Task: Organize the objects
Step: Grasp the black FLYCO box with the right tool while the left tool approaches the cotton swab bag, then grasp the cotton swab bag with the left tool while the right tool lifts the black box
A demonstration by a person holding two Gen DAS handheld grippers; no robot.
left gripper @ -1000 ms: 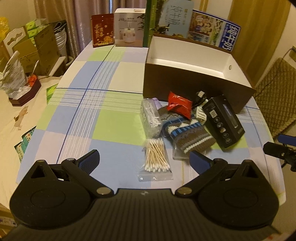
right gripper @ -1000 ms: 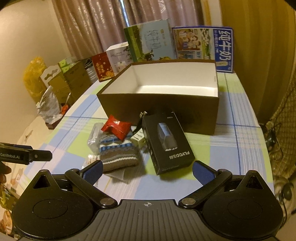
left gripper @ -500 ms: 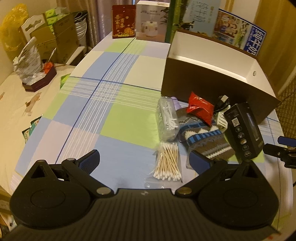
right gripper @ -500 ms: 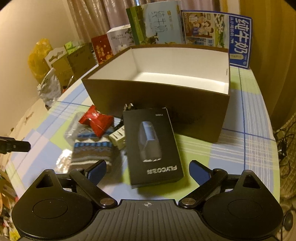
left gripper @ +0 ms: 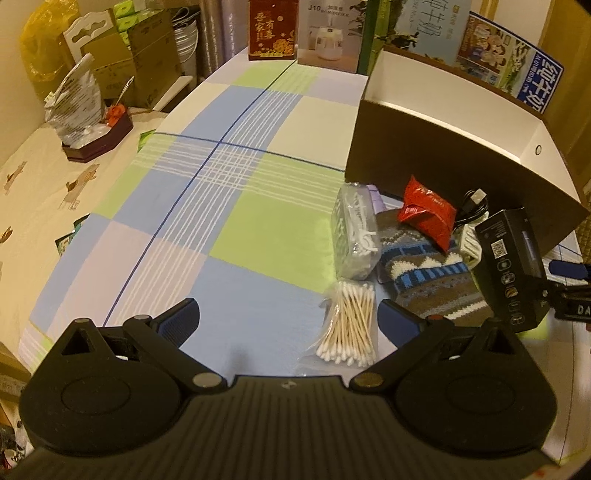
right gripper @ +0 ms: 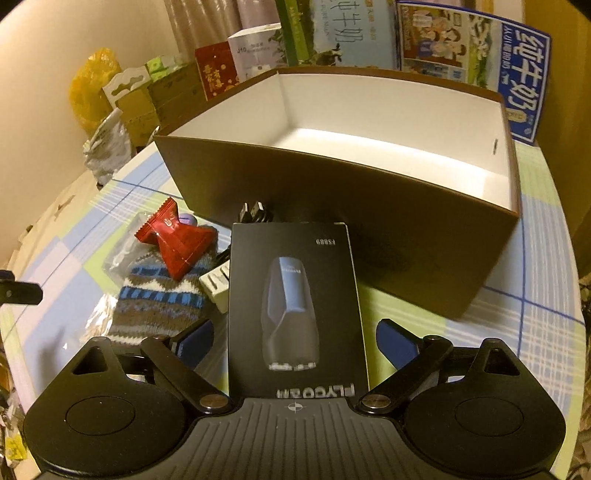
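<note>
A black shaver box (right gripper: 295, 314) lies flat in front of the open brown box (right gripper: 332, 184), between the open fingers of my right gripper (right gripper: 295, 339), which do not touch it. To its left sit a red snack packet (right gripper: 177, 240) on a knitted pouch (right gripper: 159, 299), a white plug (right gripper: 218, 284) and a black cable (right gripper: 253, 212). My left gripper (left gripper: 288, 317) is open over bare cloth. A bag of cotton swabs (left gripper: 349, 325) lies just inside its right finger, with a clear bag of floss picks (left gripper: 354, 232) beyond.
The checked tablecloth (left gripper: 236, 206) is bare left of the pile. Upright cartons (left gripper: 325, 33) line the far edge behind the brown box (left gripper: 443, 147). A side table at left holds a dark tray with a crumpled bag (left gripper: 81, 110). The right gripper (left gripper: 569, 288) shows at the right edge.
My right gripper has come forward and lower, so the black shaver box now lies between its fingers. My left gripper has moved forward, bringing the cotton swabs close to its right finger.
</note>
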